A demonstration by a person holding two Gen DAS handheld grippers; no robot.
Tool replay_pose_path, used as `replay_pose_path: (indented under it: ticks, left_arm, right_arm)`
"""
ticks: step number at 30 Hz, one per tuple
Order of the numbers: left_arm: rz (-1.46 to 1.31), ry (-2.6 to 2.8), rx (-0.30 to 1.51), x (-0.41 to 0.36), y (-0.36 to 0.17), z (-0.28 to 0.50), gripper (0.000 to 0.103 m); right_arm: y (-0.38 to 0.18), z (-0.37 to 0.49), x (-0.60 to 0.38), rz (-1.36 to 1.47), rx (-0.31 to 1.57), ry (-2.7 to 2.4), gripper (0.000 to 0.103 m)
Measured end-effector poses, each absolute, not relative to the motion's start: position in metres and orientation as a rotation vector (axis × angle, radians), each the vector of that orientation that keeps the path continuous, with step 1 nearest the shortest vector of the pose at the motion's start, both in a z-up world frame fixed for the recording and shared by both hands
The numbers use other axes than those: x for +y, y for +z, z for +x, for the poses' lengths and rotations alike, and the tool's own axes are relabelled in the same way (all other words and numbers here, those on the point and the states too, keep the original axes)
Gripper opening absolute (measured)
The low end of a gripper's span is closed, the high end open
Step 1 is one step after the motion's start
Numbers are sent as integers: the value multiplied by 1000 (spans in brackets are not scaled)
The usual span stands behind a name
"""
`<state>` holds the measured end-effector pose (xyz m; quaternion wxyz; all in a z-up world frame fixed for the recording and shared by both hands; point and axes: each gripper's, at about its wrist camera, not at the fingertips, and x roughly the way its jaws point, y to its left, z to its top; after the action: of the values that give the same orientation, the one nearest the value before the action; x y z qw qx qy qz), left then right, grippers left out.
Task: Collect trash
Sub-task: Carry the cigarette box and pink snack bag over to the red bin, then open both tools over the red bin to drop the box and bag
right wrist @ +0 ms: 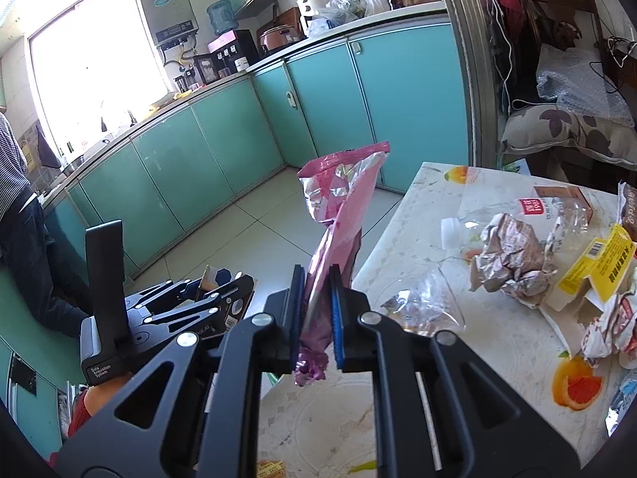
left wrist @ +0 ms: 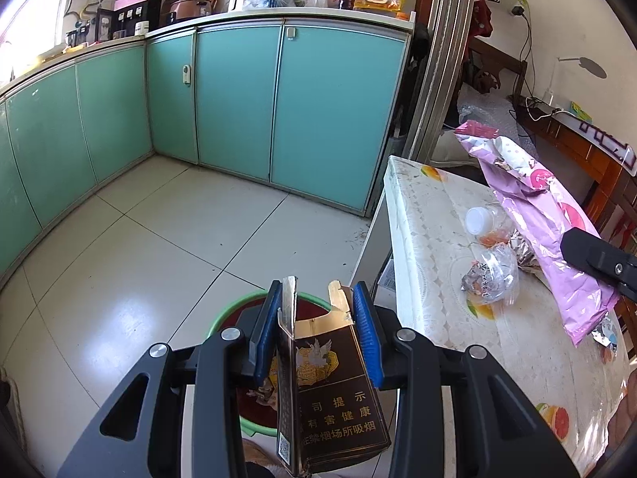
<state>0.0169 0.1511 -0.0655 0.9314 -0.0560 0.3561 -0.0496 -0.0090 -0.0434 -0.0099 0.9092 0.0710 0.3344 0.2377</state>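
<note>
My left gripper (left wrist: 314, 298) is shut on a torn brown cigarette box (left wrist: 330, 390), held over a green bin (left wrist: 254, 310) on the floor beside the table. In the right wrist view that same left gripper (right wrist: 223, 279) shows at lower left with the box in it. My right gripper (right wrist: 316, 279) is shut on a pink foil snack bag (right wrist: 342, 207), which stands up from the jaws over the table's left edge. From the left wrist view the pink bag (left wrist: 533, 207) hangs over the table with the right gripper's body at the right border.
The table (right wrist: 422, 207), under a fruit-print cloth, carries crumpled foil (right wrist: 513, 255), a clear plastic wrapper (right wrist: 426, 302), a yellow carton (right wrist: 597, 267), a small white-capped bottle (left wrist: 481, 219). Teal cabinets (left wrist: 239, 99) line the far walls across a tiled floor. A person stands at the left counter (right wrist: 16, 207).
</note>
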Motion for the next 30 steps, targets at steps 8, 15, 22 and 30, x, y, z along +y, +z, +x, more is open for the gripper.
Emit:
replay_pose_path:
  ticks: [8, 15, 22, 30]
  left_arm:
    - [-171, -93, 784, 165, -82, 24, 34]
    - [-194, -78, 813, 171, -90, 29, 34]
    - [-182, -51, 839, 170, -96, 33, 34]
    - [-178, -27, 879, 168, -110, 45, 35]
  right_arm:
    - [-27, 17, -17, 155, 783, 575, 13]
    - [-53, 41, 2, 206, 902, 629, 13]
    - [-78, 58, 7, 289, 995, 635, 13]
    - [-91, 61, 11, 303, 1037, 630, 13]
